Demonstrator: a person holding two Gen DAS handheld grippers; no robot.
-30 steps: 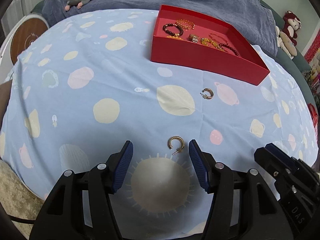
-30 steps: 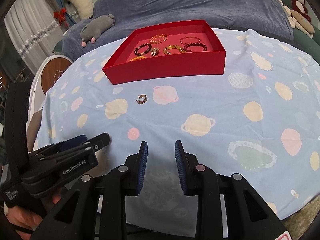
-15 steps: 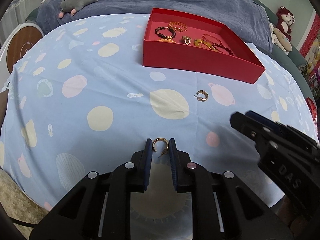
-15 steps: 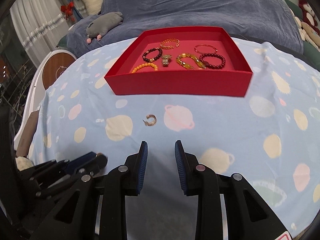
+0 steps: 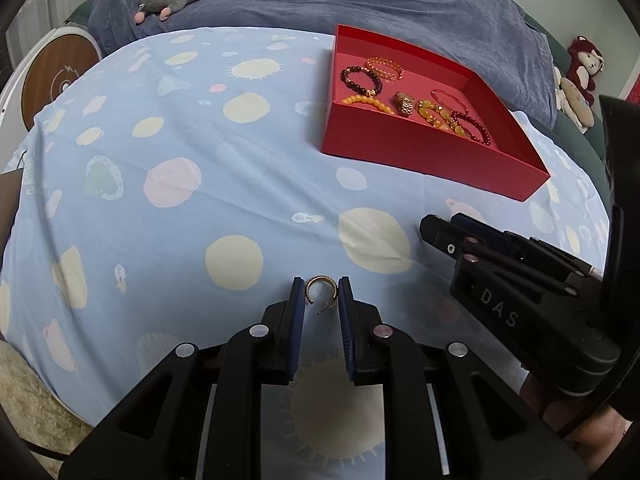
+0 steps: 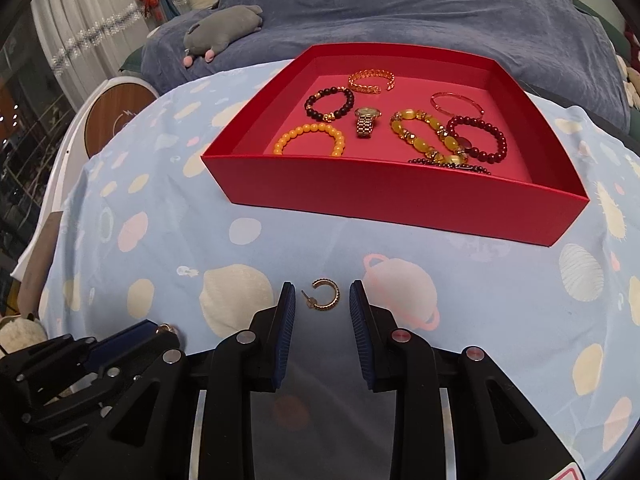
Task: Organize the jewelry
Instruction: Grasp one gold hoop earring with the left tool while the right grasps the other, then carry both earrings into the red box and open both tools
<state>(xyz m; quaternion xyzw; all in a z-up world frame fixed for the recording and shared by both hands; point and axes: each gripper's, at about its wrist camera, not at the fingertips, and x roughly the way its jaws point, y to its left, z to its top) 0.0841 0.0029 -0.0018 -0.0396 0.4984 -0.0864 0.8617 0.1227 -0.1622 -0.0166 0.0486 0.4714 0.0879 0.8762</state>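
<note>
My left gripper (image 5: pixel 321 290) is shut on a gold hoop earring (image 5: pixel 319 285), held between its blue pads just above the cloth. My right gripper (image 6: pixel 322 298) is open around a second gold hoop earring (image 6: pixel 325 301), which lies on the blue cloth between its fingertips, not touching them. A red tray (image 6: pixel 384 196) just beyond holds several bracelets and a gold watch (image 6: pixel 365 121); it also shows in the left wrist view (image 5: pixel 420 156) at the upper right. The right gripper's body (image 5: pixel 516 280) shows at the right of the left wrist view.
The table wears a light blue cloth with planet prints (image 5: pixel 200 184). Behind it is a sofa under a grey-blue blanket (image 6: pixel 420 8) with a grey plush toy (image 6: pixel 224 30). A round white and wood stool (image 5: pixel 52 76) stands at the left. Plush toys (image 5: pixel 580 80) sit far right.
My left gripper closed on the near earring and lifted it slightly. My right gripper moved forward and left to the second earring and opened wider around it.
</note>
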